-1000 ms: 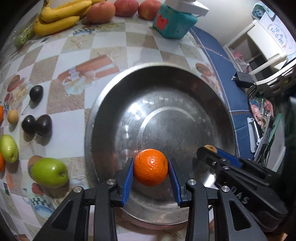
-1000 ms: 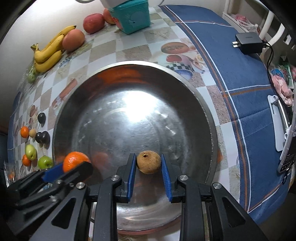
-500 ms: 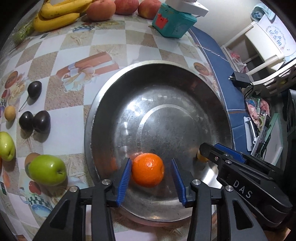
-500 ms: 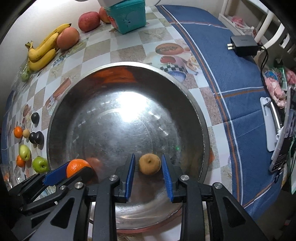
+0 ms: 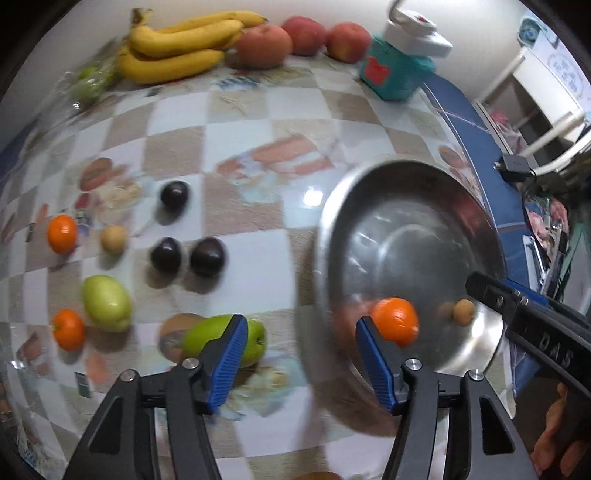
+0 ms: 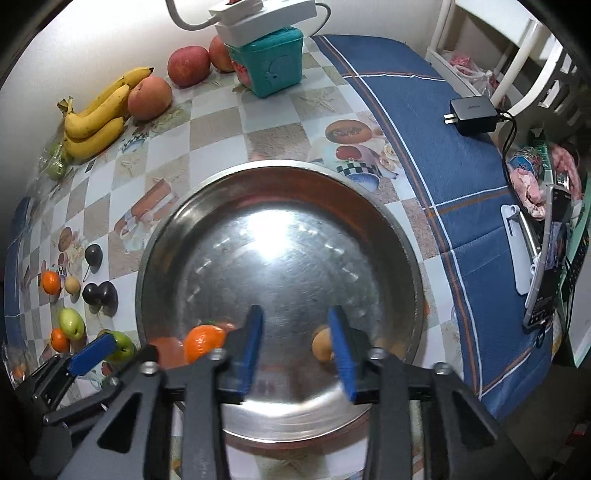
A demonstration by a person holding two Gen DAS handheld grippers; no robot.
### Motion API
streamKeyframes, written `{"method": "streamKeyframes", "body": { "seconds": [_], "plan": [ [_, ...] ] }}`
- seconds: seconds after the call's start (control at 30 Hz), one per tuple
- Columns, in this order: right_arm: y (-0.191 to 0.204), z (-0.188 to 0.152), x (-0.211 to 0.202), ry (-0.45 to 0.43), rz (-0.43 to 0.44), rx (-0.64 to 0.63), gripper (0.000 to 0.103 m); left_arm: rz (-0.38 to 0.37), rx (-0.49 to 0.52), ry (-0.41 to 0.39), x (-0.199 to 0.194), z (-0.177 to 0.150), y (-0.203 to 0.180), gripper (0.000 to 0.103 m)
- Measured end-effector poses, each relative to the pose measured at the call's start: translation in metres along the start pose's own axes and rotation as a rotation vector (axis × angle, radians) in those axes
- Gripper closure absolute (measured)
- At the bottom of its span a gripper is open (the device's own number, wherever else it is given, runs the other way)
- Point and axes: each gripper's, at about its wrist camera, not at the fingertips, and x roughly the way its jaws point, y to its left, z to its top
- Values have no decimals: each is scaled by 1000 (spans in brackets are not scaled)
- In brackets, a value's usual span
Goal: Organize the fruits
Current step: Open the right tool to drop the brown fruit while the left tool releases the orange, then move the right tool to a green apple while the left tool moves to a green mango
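Blue-padded and black-framed, my left gripper [image 5: 297, 349] has just been opening its jaws and they now stand spread with nothing between them. The round orange mandarin [image 5: 395, 323] lies free in the wide stainless-steel bowl [image 5: 332, 221], just past the right pad, no longer pinched. My right gripper [image 6: 295, 345] has likewise just been opening; its jaws stand apart over the near part of the bowl floor, and the small brown round fruit [image 6: 320, 345] sits loose just beside the inner face of the right pad, partly hidden by it. Whether pad and fruit touch I cannot tell.

Both released fruits rest inside the bowl near its closest wall, the mandarin to the left of the brown one, apart.

Left of the bowl on the checked picture tablecloth [image 5: 243, 122] I see the waiting fruit: a green apple [image 5: 221, 338] nearest the rim, partly behind my left pad, a pale green oval fruit [image 5: 105, 301], two small oranges [image 5: 62, 233], a small tan fruit [image 5: 113, 238] and three dark plums [image 5: 207, 256]. Beyond the bowl, at the wall, lie a bunch of yellow bananas [image 6: 96, 118], reddish peaches [image 6: 149, 98] and a teal plastic box [image 6: 271, 64] with a white power strip [image 6: 258, 14] on top. Right of the bowl, a black charger [image 6: 472, 114] lies on blue striped cloth [image 6: 436, 147].
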Motion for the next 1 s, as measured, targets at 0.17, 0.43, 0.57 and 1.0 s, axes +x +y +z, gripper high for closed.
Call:
{"method": "streamKeyframes", "body": {
  "seconds": [0.17, 0.43, 0.57, 1.0],
  "plan": [
    [14, -10, 3, -24, -7, -25, 28, 50, -8, -40, -15, -2, 18, 16],
    [33, -17, -4, -74, 37, 7, 7, 27, -106, -142, -45, -4, 55, 0],
    [44, -21, -8, -87, 23, 19, 2, 68, -179, -182, -56, -5, 83, 0],
    [130, -30, -31, -125, 149, -101, 2, 108, -292, -306, -86, -10, 148, 0]
  ]
}}
